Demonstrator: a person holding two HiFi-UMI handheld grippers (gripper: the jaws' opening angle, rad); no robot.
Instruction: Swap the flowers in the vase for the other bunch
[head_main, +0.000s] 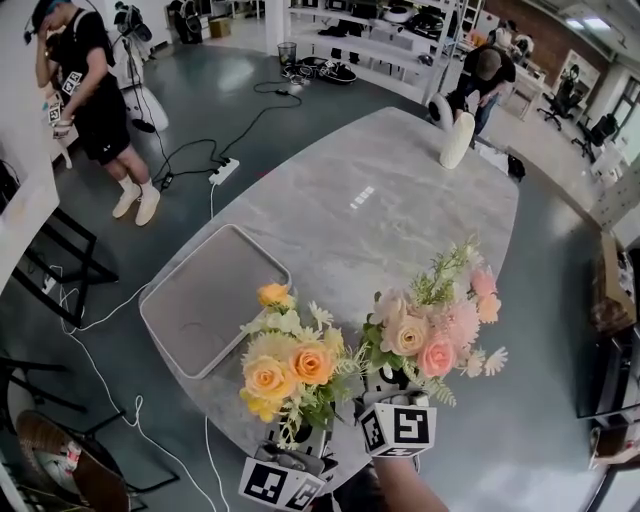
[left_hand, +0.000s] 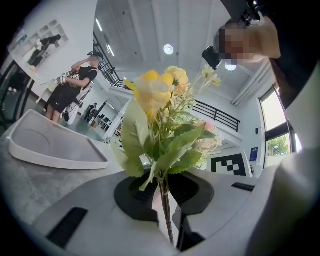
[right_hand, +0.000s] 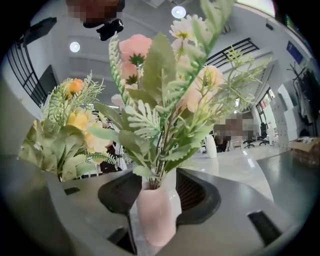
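Observation:
A bunch of yellow and orange flowers (head_main: 285, 365) stands upright in my left gripper (head_main: 300, 440), whose jaws are shut on its thin stems (left_hand: 164, 200). Right beside it, a bunch of pink flowers (head_main: 430, 325) sits in a small pink vase (right_hand: 155, 212). My right gripper (right_hand: 155, 200) has that vase between its jaws, and both pads lie against its sides. Both grippers are at the near edge of the marble table (head_main: 400, 210). In the head view the vase is hidden under the pink blooms. The yellow bunch (right_hand: 75, 130) shows at the left of the right gripper view.
A grey rectangular tray (head_main: 205, 295) lies on the table's left side, just left of the yellow bunch. A tall white vase-like object (head_main: 457, 140) stands at the far end. People stand at the room's far left and far right; cables lie on the floor.

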